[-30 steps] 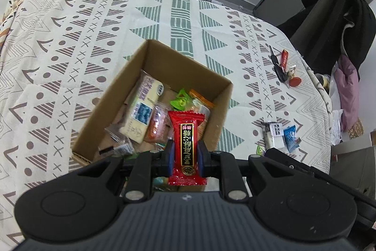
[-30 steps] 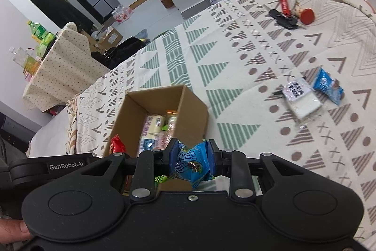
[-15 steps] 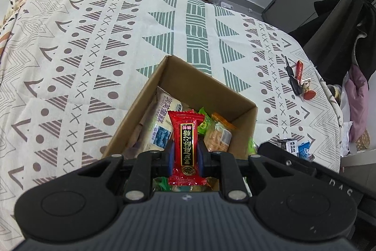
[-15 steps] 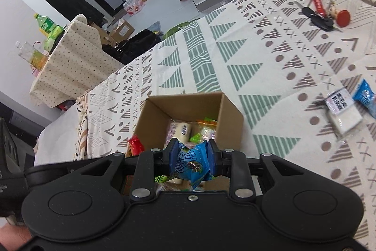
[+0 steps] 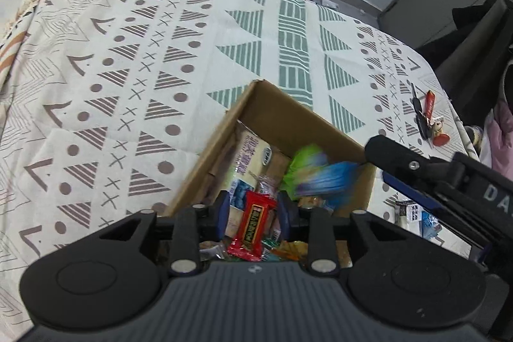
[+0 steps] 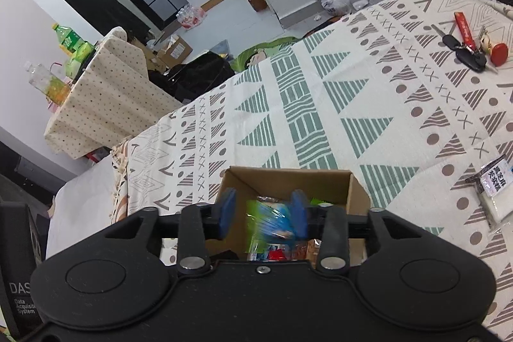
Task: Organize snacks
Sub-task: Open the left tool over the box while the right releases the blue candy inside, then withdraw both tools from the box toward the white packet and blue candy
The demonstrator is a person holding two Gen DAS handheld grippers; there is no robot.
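My left gripper (image 5: 253,210) sits over the cardboard box (image 5: 307,120), its fingers (image 5: 223,210) spread apart, with the red snack bar (image 5: 255,226) between them; I cannot tell whether either pad touches it, and its lower end lies among the packets in the box. My right gripper (image 6: 263,213) is also above the box (image 6: 356,191), fingers (image 6: 226,210) wide apart, and the blue snack packet (image 6: 272,220) shows as a blur in the gap, close to the right finger, with nothing clamping it. From the left view the same blue packet (image 5: 333,181) smears over the box's right side, beside a green wrapper (image 5: 304,162) and a pale yellow packet (image 5: 250,162) that lie inside. The right gripper's dark body (image 5: 449,181) reaches in over the box's right wall.

The box stands on a surface covered by a patterned cloth (image 6: 352,104). To the right of the box, well apart, lies a white packet (image 6: 495,191) on the cloth. Farther off, near the cloth's far edge, sits a bunch of keys (image 6: 465,50) with a red tag. Beyond it I see a small table under a dotted cloth (image 6: 105,98) carrying bottles.
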